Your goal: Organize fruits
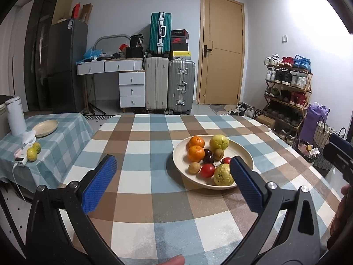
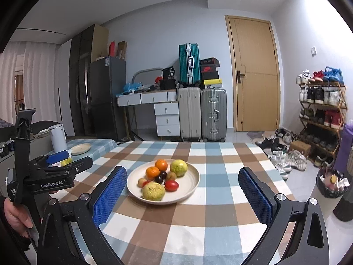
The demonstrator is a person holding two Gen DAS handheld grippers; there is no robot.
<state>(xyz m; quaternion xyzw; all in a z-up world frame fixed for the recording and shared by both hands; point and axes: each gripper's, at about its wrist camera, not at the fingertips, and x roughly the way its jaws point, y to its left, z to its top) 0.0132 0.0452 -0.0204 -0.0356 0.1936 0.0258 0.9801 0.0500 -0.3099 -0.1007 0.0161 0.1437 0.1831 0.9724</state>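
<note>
Checked table point(image 1: 154, 198) is carrying one cream plate point(image 1: 245, 152), sitting mid-cloth; plate is holding two green guavas point(image 1: 218, 142), two oranges point(image 1: 196, 153), red tomatoes point(image 1: 207, 170), a dark plum point(image 1: 208, 156) and small brown fruits point(image 1: 194, 167), all lying close together; side table point(image 1: 66, 137) is bearing a second plate point(image 1: 45, 128) and two yellow-green citrus point(image 1: 32, 154); left gripper point(image 1: 174, 178) and right gripper point(image 2: 183, 196) are both hovering short of the plate, fingers spread wide, holding nothing; whether sorting is pending or finished cannot be told; any pick is calling for pads closing squarely across one fruit, neighbours left undisturbed.
</note>
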